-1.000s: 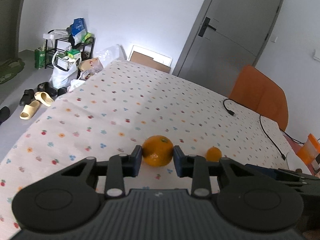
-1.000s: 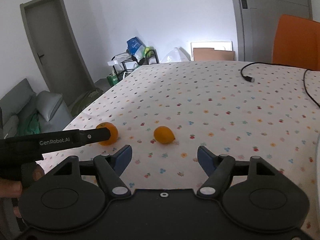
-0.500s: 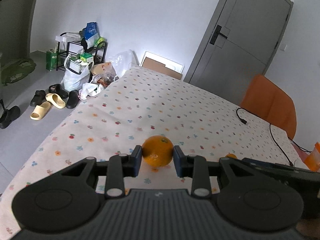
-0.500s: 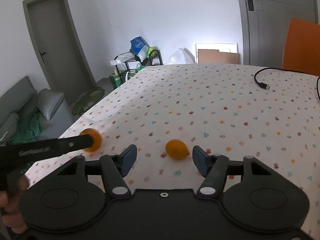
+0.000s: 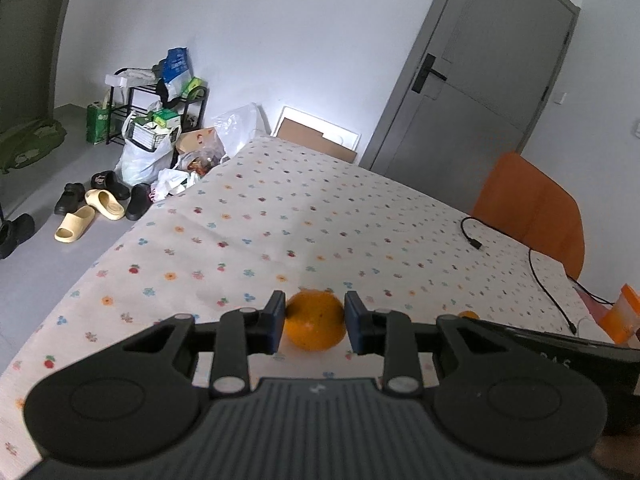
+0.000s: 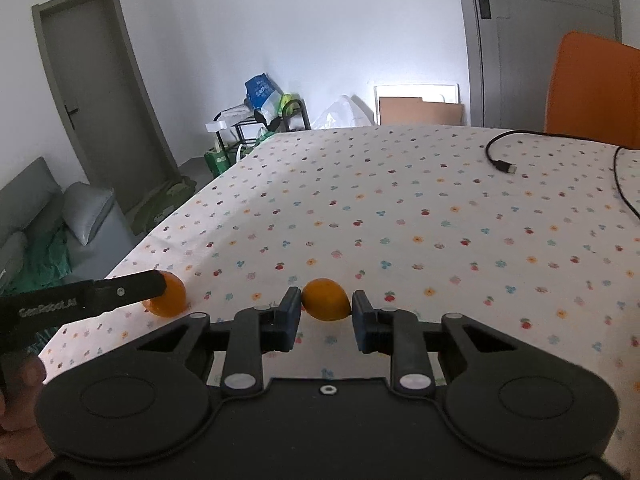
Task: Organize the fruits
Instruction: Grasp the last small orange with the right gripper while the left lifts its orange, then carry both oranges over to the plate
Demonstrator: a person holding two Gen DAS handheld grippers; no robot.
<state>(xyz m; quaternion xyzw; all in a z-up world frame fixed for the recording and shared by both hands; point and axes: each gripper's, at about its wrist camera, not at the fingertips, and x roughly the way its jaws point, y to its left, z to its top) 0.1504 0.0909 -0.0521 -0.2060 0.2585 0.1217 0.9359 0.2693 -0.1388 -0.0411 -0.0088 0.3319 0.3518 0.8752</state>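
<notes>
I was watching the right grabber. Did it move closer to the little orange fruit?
Yes. The right gripper came forward over the flowery tablecloth, and its fingers closed in. The small orange fruit now sits between them.

A thin cotton-like cloth with small printed flowers (image 6: 400,216) is spread over the table; its surface is seen as matt, with soft creases. The round orange fruit (image 5: 315,325) is covered by a finely dimpled peel with a slight sheen, and the smaller oval orange fruit (image 6: 326,299) looks smoother. The black left gripper (image 5: 315,327) and black right gripper (image 6: 326,320) are made of matt plastic, with small bright metal pins. The thin black cable (image 6: 500,156) is coated in smooth rubbery plastic. The orange chair back (image 6: 596,88) appears as smooth plastic.
</notes>
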